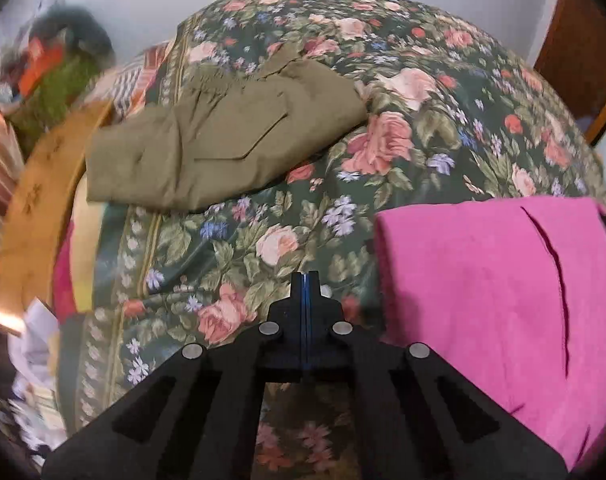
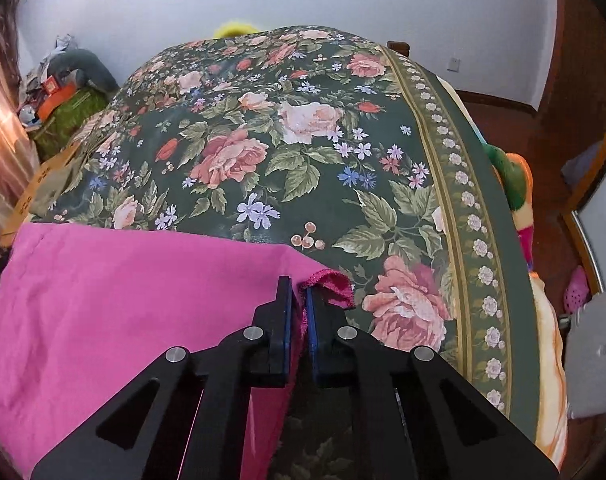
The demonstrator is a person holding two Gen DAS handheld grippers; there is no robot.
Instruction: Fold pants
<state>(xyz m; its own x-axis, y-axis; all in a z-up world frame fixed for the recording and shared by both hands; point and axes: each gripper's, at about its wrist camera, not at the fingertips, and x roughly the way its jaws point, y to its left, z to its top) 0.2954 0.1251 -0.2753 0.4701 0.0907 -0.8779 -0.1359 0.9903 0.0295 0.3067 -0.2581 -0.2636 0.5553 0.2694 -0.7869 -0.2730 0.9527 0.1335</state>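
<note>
Pink pants (image 2: 115, 304) lie on the floral bedspread (image 2: 263, 152); in the left wrist view they (image 1: 499, 304) are at the right. My right gripper (image 2: 299, 286) is shut on the pants' right corner edge, whose hem (image 2: 331, 280) curls up beside the fingers. My left gripper (image 1: 307, 278) is shut and empty, held above the bedspread (image 1: 231, 248) to the left of the pink pants. Folded olive-green pants (image 1: 223, 136) lie further back at the bed's left side.
The bed's left edge drops to an orange-brown board (image 1: 39, 200) and cluttered floor. A pile of things (image 2: 59, 92) stands at the far left by the wall. The bed's right edge (image 2: 503, 216) falls to a colourful blanket and wooden floor.
</note>
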